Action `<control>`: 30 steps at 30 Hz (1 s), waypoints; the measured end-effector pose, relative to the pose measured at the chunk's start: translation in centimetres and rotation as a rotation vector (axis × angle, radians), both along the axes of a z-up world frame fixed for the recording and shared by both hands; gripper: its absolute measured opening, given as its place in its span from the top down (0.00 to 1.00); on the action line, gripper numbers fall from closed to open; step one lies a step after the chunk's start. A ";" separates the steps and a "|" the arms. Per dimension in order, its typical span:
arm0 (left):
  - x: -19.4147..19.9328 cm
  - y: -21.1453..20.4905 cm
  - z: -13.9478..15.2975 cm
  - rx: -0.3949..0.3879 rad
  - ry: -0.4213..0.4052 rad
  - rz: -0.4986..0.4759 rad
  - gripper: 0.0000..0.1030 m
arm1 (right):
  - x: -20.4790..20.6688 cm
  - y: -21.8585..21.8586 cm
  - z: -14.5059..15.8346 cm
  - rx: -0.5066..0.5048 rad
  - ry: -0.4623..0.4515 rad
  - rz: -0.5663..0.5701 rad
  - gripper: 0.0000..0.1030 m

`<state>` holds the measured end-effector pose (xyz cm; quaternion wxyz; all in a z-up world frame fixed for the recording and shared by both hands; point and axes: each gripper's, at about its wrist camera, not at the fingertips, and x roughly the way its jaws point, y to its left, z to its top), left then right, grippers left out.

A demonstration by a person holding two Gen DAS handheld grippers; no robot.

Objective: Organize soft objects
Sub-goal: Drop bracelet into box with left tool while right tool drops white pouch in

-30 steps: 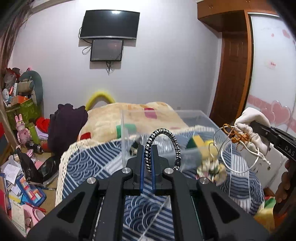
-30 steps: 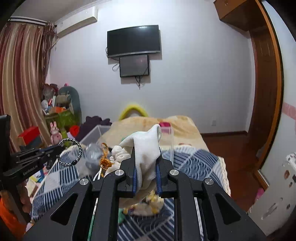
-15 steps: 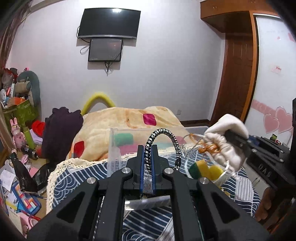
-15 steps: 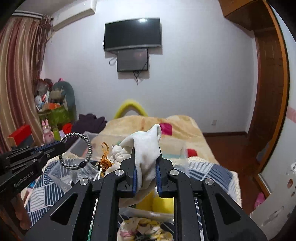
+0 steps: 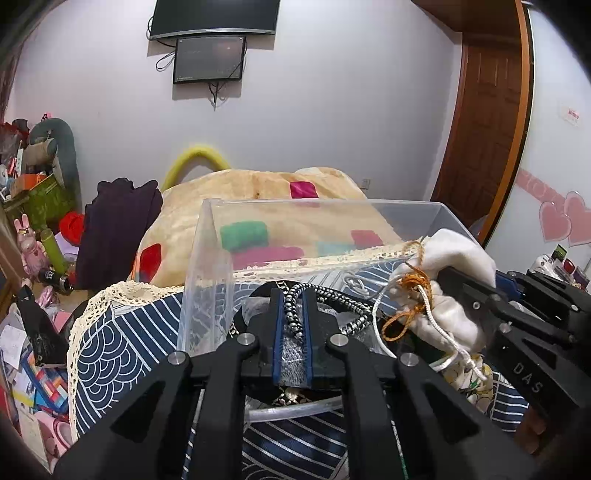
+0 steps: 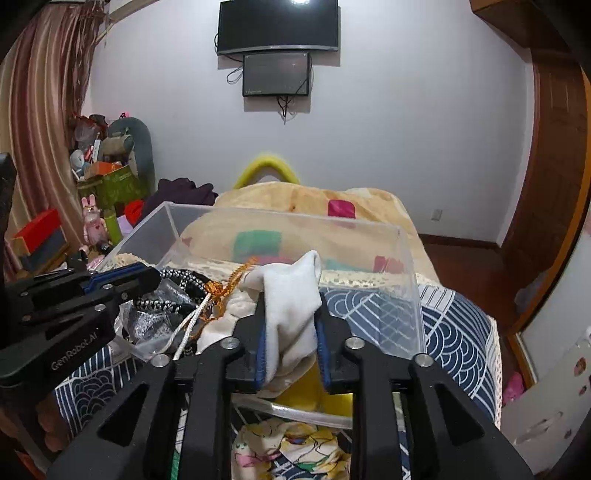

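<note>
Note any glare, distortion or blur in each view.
Left wrist view: fisheye bends the door frame, corners vignette black, clear bin shows pale reflections. Right wrist view: ceiling light glares on the TV, curtains bow; both sharp.

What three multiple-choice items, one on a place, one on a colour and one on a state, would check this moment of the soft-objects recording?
1. Where are both grippers' loads?
A. Over the clear plastic bin
B. On the floor
C. On the wall screen

2. What colour is the pouch's thin decorative cord?
A. Blue
B. Orange
C. Green

3. What is the left gripper doing?
A. Hanging open
B. Shut on nothing
C. Shut on the braided hair tie

Key: 1 A, the clear plastic bin lies around both loads; 2 B, the orange cord hangs on the white pouch held by the right gripper; 3 C, the left gripper pinches the braided hair tie.
</note>
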<state>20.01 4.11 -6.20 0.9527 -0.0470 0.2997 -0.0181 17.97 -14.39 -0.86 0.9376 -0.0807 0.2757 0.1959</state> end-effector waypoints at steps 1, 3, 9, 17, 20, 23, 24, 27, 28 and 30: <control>-0.1 0.0 0.1 0.001 0.002 -0.002 0.88 | 0.0 -0.2 0.0 0.005 0.006 -0.005 0.71; -0.2 -0.2 0.3 0.002 0.001 -0.007 0.85 | -0.1 -0.6 0.1 0.012 0.005 -0.011 0.65; -1.5 -0.9 1.5 -0.018 -0.023 -0.048 0.85 | -1.1 -0.7 1.9 0.056 -0.026 0.006 0.58; -4.1 -1.7 3.6 -0.007 -0.080 -0.059 0.48 | -3.6 -1.3 3.5 0.066 -0.101 0.030 0.45; -5.5 -1.5 4.2 -0.008 -0.108 -0.057 0.34 | -4.2 -1.8 3.1 0.050 -0.103 0.027 0.43; -6.8 -1.6 4.3 -0.008 -0.122 -0.051 0.18 | -4.6 -2.5 2.3 0.030 -0.090 0.019 0.43; -7.3 -1.7 4.1 0.000 -0.124 -0.044 0.12 | -4.9 -2.8 1.9 0.021 -0.083 0.016 0.43; -8.3 -2.1 3.3 0.022 -0.118 -0.033 0.05 | -5.1 -3.5 0.8 0.000 -0.059 -0.003 0.43; -8.4 -2.2 3.1 0.026 -0.110 -0.029 0.04 | -5.2 -3.8 0.4 0.000 -0.047 -0.008 0.43; -8.6 -2.8 2.3 0.037 -0.080 -0.039 0.04 | -5.4 -4.4 -0.5 0.007 -0.010 -0.015 0.43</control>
